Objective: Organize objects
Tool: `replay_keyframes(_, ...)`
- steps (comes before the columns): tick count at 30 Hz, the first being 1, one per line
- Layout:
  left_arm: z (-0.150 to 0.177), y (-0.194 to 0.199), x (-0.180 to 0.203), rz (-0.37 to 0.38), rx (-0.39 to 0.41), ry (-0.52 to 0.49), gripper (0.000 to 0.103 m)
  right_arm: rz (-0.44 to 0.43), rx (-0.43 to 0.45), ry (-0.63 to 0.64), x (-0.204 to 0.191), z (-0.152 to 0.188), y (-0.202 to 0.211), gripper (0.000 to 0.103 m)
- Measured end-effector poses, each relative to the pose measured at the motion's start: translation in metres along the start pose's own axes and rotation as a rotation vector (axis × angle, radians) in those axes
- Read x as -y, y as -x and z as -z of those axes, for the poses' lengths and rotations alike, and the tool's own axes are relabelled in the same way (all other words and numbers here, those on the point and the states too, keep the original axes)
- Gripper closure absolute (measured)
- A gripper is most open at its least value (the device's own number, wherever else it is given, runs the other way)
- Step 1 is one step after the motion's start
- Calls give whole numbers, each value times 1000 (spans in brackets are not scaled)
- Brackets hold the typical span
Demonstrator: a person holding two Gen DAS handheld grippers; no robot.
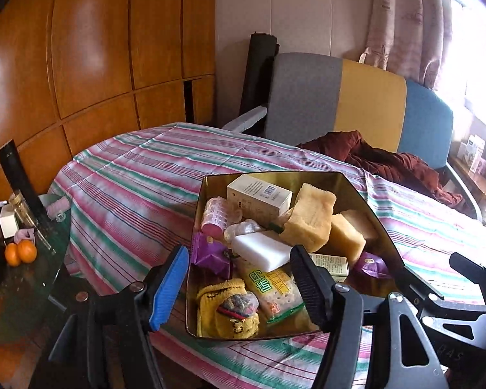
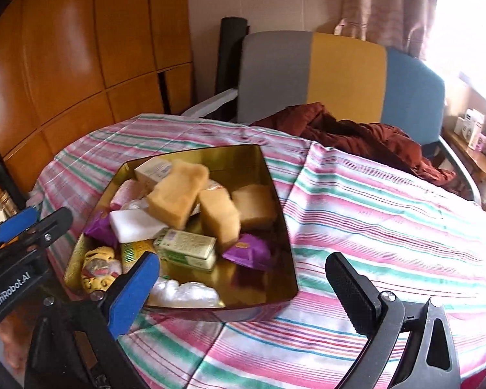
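From the left wrist we look forward and down, close over the near left edge of the gold tin (image 1: 366,194). From the right wrist we face it slightly farther back. Both views share tin, striped cloth (image 2: 372,220) and chair (image 2: 340,74).

Striped cloth (image 2: 372,227) right of the tin (image 2: 277,194) lies bare; a brown jacket (image 2: 356,136) blocks the far side; the tin is crowded.

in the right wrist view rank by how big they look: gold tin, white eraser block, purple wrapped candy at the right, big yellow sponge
1. gold tin
2. big yellow sponge
3. white eraser block and purple wrapped candy look alike in size; the block is partly covered, so I won't rank them.
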State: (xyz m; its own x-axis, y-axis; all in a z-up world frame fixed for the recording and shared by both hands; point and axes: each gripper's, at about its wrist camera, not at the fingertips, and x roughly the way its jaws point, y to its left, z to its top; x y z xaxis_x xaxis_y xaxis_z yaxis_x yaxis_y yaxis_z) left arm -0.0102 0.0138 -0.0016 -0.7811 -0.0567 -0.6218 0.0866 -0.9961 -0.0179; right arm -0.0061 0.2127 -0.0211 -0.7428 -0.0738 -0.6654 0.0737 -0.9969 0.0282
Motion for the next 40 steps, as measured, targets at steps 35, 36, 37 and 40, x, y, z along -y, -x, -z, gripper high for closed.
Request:
replay_keyframes(35,4,-10,1,16,-21,-30,37,4,-33,96,-23,6,-15,0)
replay_keyframes(36,4,-9,1,18,-18,-31,38,3,-33,96,-23,6,-15,0)
replay_keyframes(37,4,-9,1,19,-18,-31,38,4,-34,96,-23,6,-15,0)
replay_keyframes(40,3,-10,-1,25,-30,-21,38,3,-33,97,-23,6,-15,0)
